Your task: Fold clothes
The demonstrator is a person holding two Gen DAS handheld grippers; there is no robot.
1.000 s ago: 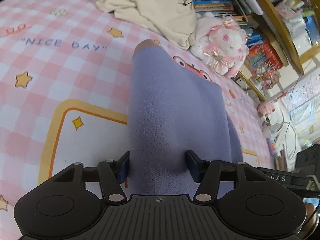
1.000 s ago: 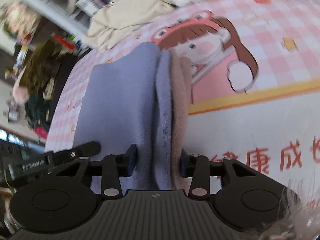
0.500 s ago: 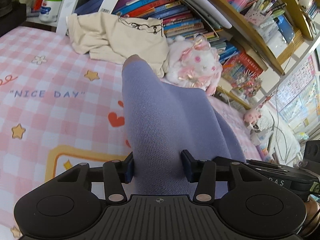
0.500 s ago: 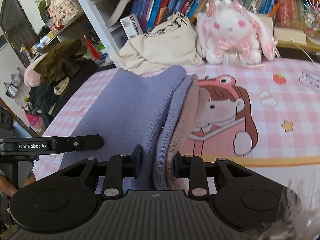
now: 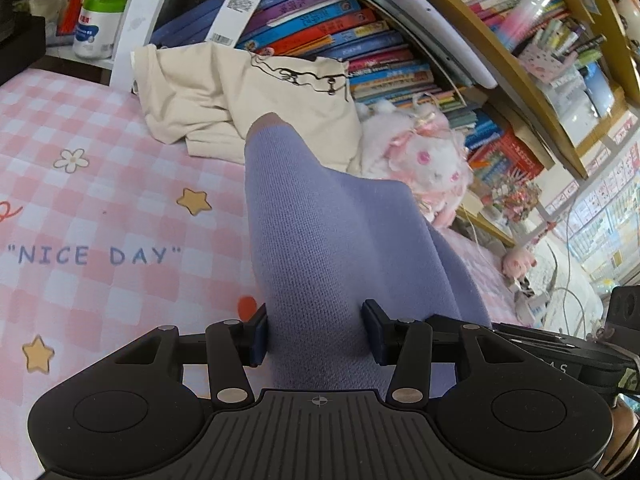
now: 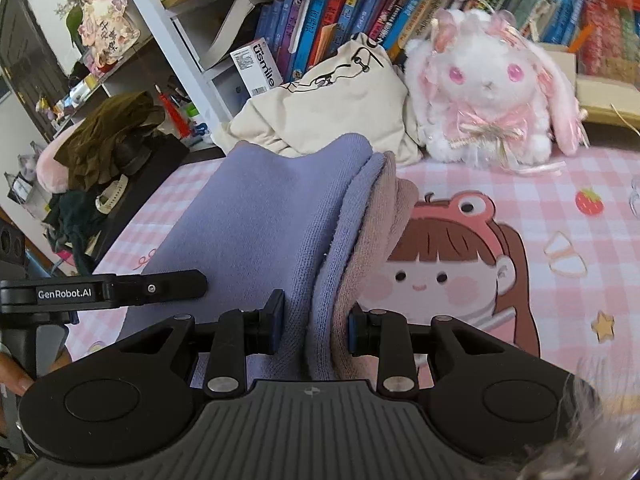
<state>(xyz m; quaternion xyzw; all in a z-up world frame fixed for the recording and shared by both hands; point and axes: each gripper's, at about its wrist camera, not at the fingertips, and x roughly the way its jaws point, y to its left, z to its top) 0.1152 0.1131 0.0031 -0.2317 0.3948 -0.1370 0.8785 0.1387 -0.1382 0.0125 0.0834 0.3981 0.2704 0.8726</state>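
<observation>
A folded lavender garment (image 5: pixel 320 248) with a dusty-pink lining is held up between both grippers above the pink checked bed cover (image 5: pixel 100 200). My left gripper (image 5: pixel 316 334) is shut on one end of it. My right gripper (image 6: pixel 312 328) is shut on the other end, where the lavender layers (image 6: pixel 260 220) and pink lining (image 6: pixel 372 240) show stacked. The left gripper's arm (image 6: pixel 104 290) shows at the left of the right wrist view.
A crumpled cream garment (image 5: pixel 240 92) lies at the back of the bed against the bookshelf (image 5: pixel 360 40). A white and pink plush rabbit (image 6: pixel 488 92) sits beside it. A dark pile of clothes (image 6: pixel 108 148) lies off the bed's left side.
Both grippers have risen and tilted up with the lavender garment, so the bookshelf, cream garment and rabbit now fill the background. Both stay shut on it.
</observation>
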